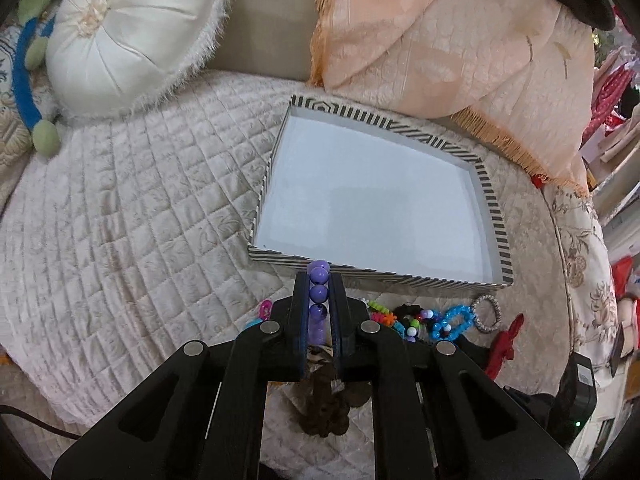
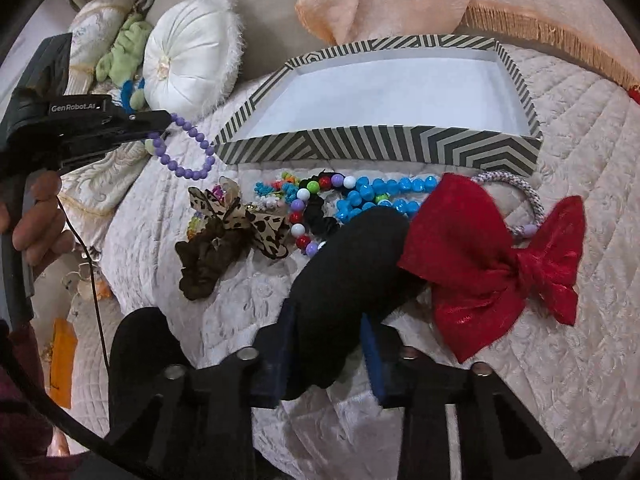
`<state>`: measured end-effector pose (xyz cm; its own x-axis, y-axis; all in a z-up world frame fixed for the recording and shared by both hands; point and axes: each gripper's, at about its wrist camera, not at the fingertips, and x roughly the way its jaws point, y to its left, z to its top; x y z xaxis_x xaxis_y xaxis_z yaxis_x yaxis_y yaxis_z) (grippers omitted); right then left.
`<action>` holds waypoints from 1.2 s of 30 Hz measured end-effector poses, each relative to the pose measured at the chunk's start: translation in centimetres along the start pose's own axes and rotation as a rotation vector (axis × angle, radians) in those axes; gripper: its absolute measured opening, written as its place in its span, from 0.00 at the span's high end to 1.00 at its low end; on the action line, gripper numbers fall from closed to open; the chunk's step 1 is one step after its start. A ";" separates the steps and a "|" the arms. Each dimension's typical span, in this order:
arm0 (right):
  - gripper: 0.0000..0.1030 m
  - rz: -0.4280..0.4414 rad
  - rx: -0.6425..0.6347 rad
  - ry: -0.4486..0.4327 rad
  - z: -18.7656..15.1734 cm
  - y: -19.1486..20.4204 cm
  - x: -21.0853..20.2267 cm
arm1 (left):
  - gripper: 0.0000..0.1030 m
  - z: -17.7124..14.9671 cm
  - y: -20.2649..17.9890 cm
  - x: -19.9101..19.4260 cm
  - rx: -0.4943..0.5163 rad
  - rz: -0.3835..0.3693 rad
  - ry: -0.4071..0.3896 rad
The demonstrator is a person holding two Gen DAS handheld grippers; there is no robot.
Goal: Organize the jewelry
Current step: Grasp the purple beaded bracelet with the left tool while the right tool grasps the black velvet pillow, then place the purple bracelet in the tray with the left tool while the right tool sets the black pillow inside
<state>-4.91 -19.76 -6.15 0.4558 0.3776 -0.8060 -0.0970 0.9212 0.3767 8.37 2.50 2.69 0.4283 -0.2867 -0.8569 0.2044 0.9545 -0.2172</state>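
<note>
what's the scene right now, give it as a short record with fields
surface: quilted cream bedspread
left gripper: shut on purple bead bracelet, held near the box's corner
right gripper: shut on black ear of a headband with red bow
striped box: open, nothing inside
loose pile in front of box: blue bead strand, multicolour bead bracelet, leopard bow, brown scrunchie

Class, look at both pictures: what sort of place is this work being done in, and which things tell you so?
Most likely a bedroom, on a bed. The work surface is a quilted bedspread, with a round white cushion and a fringed peach blanket lying behind the striped box.
</note>
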 end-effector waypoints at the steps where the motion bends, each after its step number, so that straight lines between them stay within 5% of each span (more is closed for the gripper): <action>1: 0.81 0.015 0.002 -0.006 -0.1 0.0 -0.4 | 0.92 0.0 0.0 -0.4 0.001 0.003 -0.007; 13: 0.85 0.159 -0.059 -0.130 1.8 3.6 -6.0 | 0.92 0.9 -0.7 -3.5 0.008 0.016 -0.065; 21: 0.85 0.062 -0.118 -0.218 6.9 3.0 -8.0 | 0.92 2.9 -2.2 -2.8 0.019 0.030 -0.087; 30: 0.85 -0.122 -0.138 -0.122 13.2 -3.0 -2.4 | 0.92 5.5 -3.1 4.1 -0.008 0.056 -0.026; 36: 0.85 -0.137 -0.161 -0.009 14.0 -5.7 1.6 | 0.92 5.8 -1.5 9.2 -0.047 0.108 0.053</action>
<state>8.72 -25.73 -3.20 0.4819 0.2479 -0.8404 -0.1739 0.9671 0.1856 17.10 -2.03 -2.11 0.3982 -0.1787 -0.8997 0.1180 0.9827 -0.1430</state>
